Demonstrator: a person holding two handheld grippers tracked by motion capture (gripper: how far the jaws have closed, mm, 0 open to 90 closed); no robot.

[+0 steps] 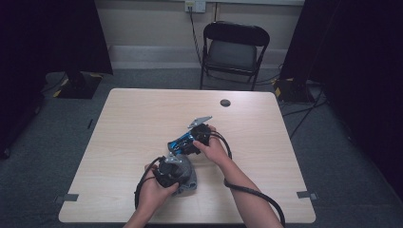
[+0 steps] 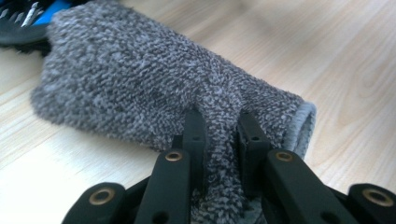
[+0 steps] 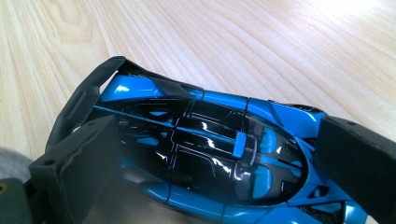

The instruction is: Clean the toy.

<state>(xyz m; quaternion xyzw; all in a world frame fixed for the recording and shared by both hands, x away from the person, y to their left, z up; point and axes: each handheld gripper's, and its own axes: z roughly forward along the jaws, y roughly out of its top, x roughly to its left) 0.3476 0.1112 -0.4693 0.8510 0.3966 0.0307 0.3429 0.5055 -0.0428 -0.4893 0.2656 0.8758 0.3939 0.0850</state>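
Note:
A grey knitted cloth (image 2: 130, 79) lies on the light wooden table (image 1: 138, 123). My left gripper (image 2: 223, 135) is shut on a bunched fold near the cloth's hemmed end. In the high view the left gripper (image 1: 177, 170) sits over the cloth (image 1: 189, 186) near the table's front. Just beyond it lies a blue and black toy car (image 1: 177, 142), with my right gripper (image 1: 187, 143) shut across its sides. In the right gripper view the car (image 3: 210, 140) lies crosswise between the two jaws of the right gripper (image 3: 217, 168). The car's edge (image 2: 28, 18) peeks in at the top left of the left gripper view.
A round dark cable port (image 1: 225, 102) sits near the table's far edge. A black folding chair (image 1: 233, 52) stands behind the table. Black cables trail from both grippers over the front edge. Bare wood lies to the left, right and far side.

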